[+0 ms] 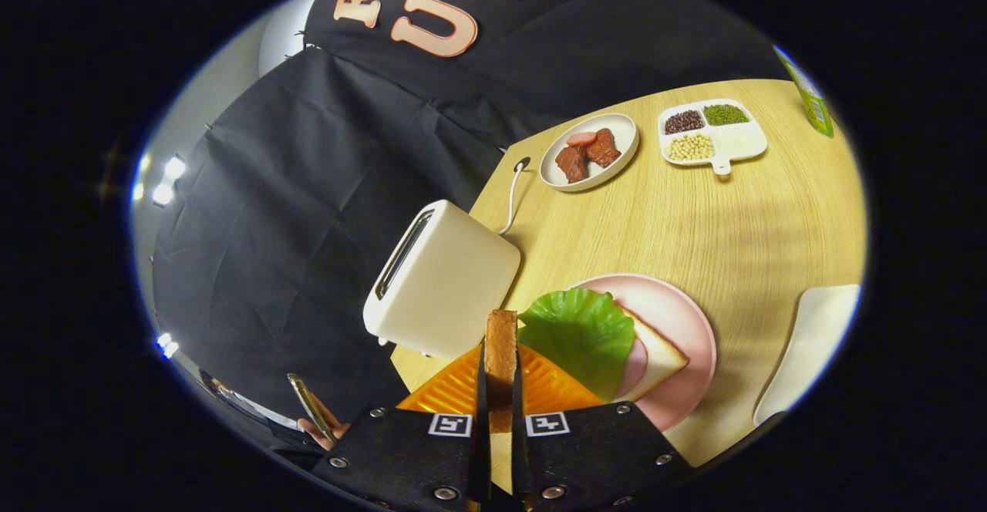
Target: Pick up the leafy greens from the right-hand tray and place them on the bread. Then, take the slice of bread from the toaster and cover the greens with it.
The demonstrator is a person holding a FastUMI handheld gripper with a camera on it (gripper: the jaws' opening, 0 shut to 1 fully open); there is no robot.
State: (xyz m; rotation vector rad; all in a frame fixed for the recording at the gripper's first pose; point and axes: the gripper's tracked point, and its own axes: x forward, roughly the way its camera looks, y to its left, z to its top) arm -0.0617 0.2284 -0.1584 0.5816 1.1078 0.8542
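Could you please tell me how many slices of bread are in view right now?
2. One slice of bread stands on edge, clamped between the gripper jaws; the other slice lies under the leafy greens on the pink plate.

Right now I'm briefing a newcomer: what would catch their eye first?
The tool is shut on a bread slice held edge-on between its fingers. Just beyond lies the bright green leaf on bread on a pink plate, with the white toaster beside.

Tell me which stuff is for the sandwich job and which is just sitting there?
For the job:
toast, pinched between the tool fingers
greens on the bread
toaster
pink plate

Just sitting there:
meat plate
bean tray
orange mat
green carton
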